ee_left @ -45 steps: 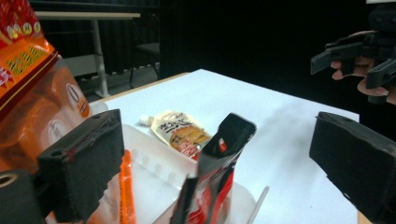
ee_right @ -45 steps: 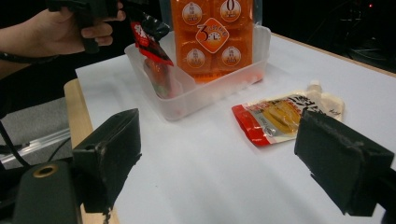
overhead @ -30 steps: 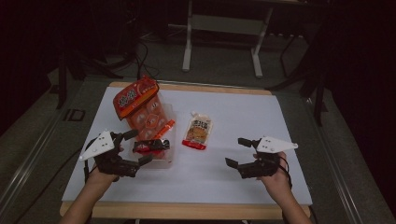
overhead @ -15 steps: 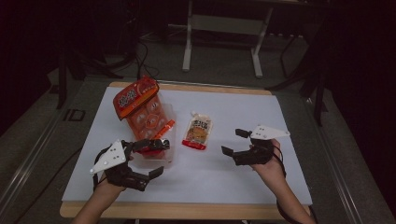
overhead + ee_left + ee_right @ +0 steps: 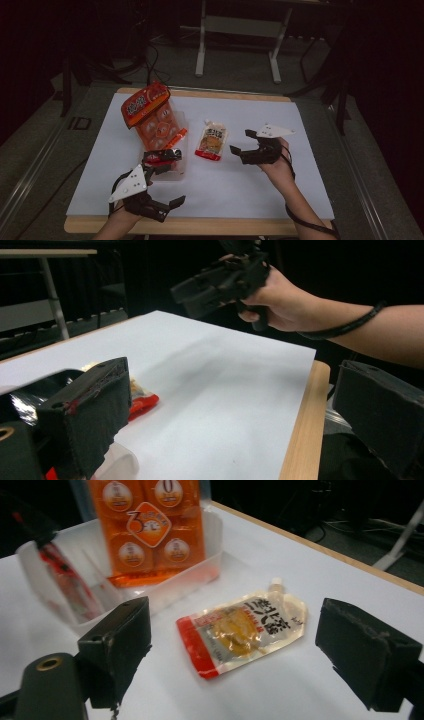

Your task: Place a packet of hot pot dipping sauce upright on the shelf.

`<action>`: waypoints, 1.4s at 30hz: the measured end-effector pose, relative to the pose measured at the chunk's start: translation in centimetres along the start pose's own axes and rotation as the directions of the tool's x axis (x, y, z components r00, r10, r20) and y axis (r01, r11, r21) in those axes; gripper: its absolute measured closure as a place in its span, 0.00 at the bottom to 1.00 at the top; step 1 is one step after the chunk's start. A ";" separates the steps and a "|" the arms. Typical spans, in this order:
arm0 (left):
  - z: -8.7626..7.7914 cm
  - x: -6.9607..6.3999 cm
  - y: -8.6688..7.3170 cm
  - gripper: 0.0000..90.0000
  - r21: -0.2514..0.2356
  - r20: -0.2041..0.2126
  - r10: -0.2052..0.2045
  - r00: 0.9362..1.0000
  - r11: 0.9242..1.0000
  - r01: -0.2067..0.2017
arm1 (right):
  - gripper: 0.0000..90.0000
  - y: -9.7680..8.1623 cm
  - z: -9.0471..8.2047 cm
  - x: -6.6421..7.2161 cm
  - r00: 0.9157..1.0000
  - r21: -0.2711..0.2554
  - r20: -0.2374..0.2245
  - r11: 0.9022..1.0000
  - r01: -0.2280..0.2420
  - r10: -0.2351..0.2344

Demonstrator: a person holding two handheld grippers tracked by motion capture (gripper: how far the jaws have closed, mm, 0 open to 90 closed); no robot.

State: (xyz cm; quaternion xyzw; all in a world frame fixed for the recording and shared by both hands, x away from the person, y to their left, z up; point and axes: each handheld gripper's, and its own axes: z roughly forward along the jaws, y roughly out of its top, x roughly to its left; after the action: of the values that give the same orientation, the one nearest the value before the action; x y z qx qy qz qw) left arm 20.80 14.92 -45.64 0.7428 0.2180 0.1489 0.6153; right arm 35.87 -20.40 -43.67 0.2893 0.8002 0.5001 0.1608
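While right tongs (image 5: 230,650) gape, sauce pouch (image 5: 243,629) flat btwn jaws; left tongs (image 5: 161,184) gape, well apart.

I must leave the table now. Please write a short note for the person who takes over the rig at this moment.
Left hand-held gripper: open, empty, near the front edge of the table, beside the clear tray.
Right hand-held gripper: open, empty, pointing at the sauce pouch, not touching it.
The orange packet and a small red packet are in the tray. The pouch lies flat on the white sheet, to the right of the tray.
Done: two packets in the tray.
Left, probably: grasp the pouch with the right hand-held gripper and put it in the tray.
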 end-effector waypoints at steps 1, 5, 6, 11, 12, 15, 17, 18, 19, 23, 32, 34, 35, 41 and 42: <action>0.0 0.0 0.0 0.03 0.000 0.000 0.000 1.000 1.000 0.000 | 0.16 0.0 0.3 -0.1 1.000 0.001 0.002 1.000 -0.001 0.001; 0.4 -0.2 -1.0 0.03 0.002 0.004 -0.004 1.000 1.000 0.004 | 0.17 0.0 1.4 -0.4 1.000 0.016 0.012 1.000 -0.004 0.004; 0.5 -0.3 -1.2 0.03 0.005 0.005 -0.013 1.000 1.000 0.013 | 0.17 0.0 1.7 -0.5 1.000 0.020 0.014 1.000 -0.005 0.005; 1.0 -0.4 -2.2 0.03 0.021 0.012 0.000 1.000 1.000 0.000 | 0.20 0.1 2.9 -1.1 1.000 0.025 0.019 1.000 -0.019 0.018; 1.0 -0.5 -2.4 0.03 0.014 0.014 0.000 1.000 1.000 0.000 | 0.21 0.1 3.2 -1.2 1.000 0.024 0.021 0.999 -0.024 0.024; 1.4 -0.7 -2.7 0.03 0.011 0.013 -0.004 1.000 1.000 0.004 | 0.23 0.2 4.0 -1.6 0.999 0.028 0.022 0.999 -0.034 0.033; 1.5 -0.8 -2.7 0.03 0.016 0.005 0.001 1.000 1.000 -0.001 | 0.25 0.3 4.6 -1.8 0.999 0.035 0.021 0.999 -0.038 0.037; 1.7 -1.2 -2.9 0.03 0.018 -0.007 0.014 1.000 1.000 -0.014 | 0.26 0.4 4.9 -2.0 0.999 0.037 0.024 0.998 -0.041 0.040; 1.7 -1.3 -2.9 0.03 0.023 -0.009 0.018 1.000 1.000 -0.018 | 0.27 0.4 5.3 -2.2 0.999 0.042 0.024 0.998 -0.041 0.040; 1.7 -1.6 -3.2 0.03 0.025 0.003 0.017 1.000 1.000 -0.017 | 0.35 0.3 6.5 -2.9 0.998 0.060 0.040 0.997 -0.048 0.045; 1.5 -1.8 -3.9 0.04 -0.007 -0.019 0.038 0.999 0.999 -0.038 | 0.48 -0.4 9.1 -4.7 0.995 0.117 0.067 0.990 -0.077 0.069; 1.4 -1.9 -4.0 0.04 -0.003 -0.017 0.038 0.999 0.999 -0.038 | 0.48 -0.6 9.6 -5.0 0.994 0.127 0.080 0.989 -0.082 0.072; 1.4 -1.9 -4.0 0.04 -0.003 -0.014 0.042 0.999 0.999 -0.042 | 0.49 -0.6 9.8 -5.1 0.993 0.133 0.087 0.987 -0.087 0.076; 1.4 -2.4 -4.2 0.04 -0.008 -0.008 0.063 0.998 0.998 -0.063 | 0.54 -0.8 10.7 -5.7 0.991 0.148 0.107 0.985 -0.090 0.075; 1.4 -2.5 -4.2 0.04 -0.008 -0.004 0.051 0.999 0.999 -0.051 | 0.57 -0.8 11.1 -5.9 0.992 0.156 0.110 0.984 -0.085 0.068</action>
State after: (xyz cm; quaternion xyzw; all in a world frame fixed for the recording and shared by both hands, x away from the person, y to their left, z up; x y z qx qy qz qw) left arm 18.73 13.12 -49.94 0.7452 0.1995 0.1666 0.6141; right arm 46.25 -16.49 -49.51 0.3576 0.8165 0.4242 0.1596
